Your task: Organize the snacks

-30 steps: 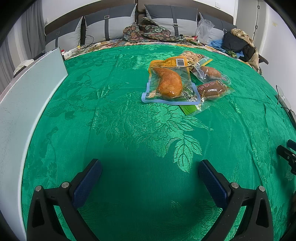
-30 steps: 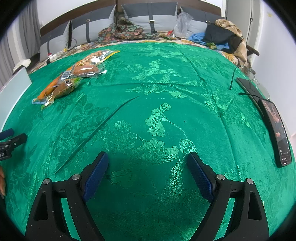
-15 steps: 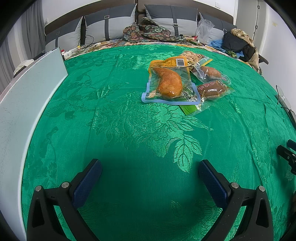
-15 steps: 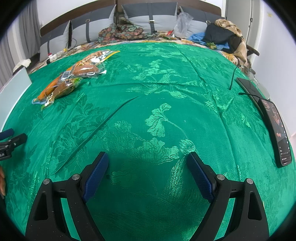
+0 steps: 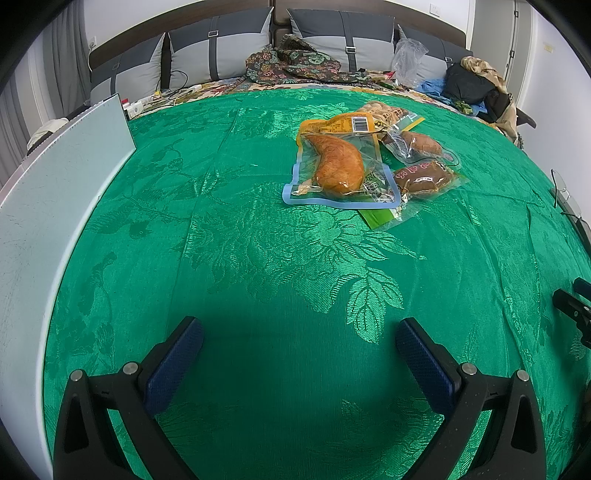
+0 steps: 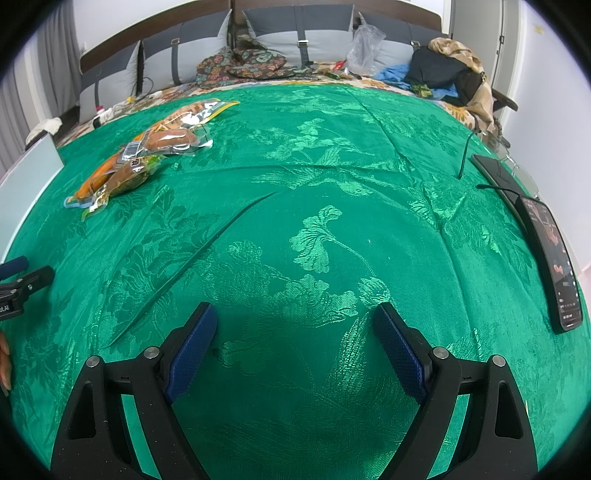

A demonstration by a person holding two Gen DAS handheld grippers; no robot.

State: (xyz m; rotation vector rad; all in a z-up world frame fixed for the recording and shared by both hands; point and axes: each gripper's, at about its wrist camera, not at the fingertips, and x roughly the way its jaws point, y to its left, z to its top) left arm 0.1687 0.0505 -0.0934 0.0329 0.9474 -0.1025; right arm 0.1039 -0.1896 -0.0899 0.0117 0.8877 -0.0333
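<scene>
A pile of vacuum-packed snacks lies on the green patterned cloth (image 5: 258,258). On top is a clear, blue-edged pack with an orange chicken leg (image 5: 338,166). Beside it lie a brown meat pack (image 5: 424,179), another brown pack (image 5: 421,142) and a yellow pack with a barcode (image 5: 347,123). The same pile shows far left in the right wrist view (image 6: 144,158). My left gripper (image 5: 299,328) is open and empty, well short of the pile. My right gripper (image 6: 295,314) is open and empty over bare cloth.
A pale flat board (image 5: 55,177) stands along the left edge. A phone (image 6: 554,258) and a dark tablet with a cable (image 6: 495,170) lie at the right edge. Pillows (image 5: 325,33), a patterned cloth and clothes (image 5: 472,85) sit at the back.
</scene>
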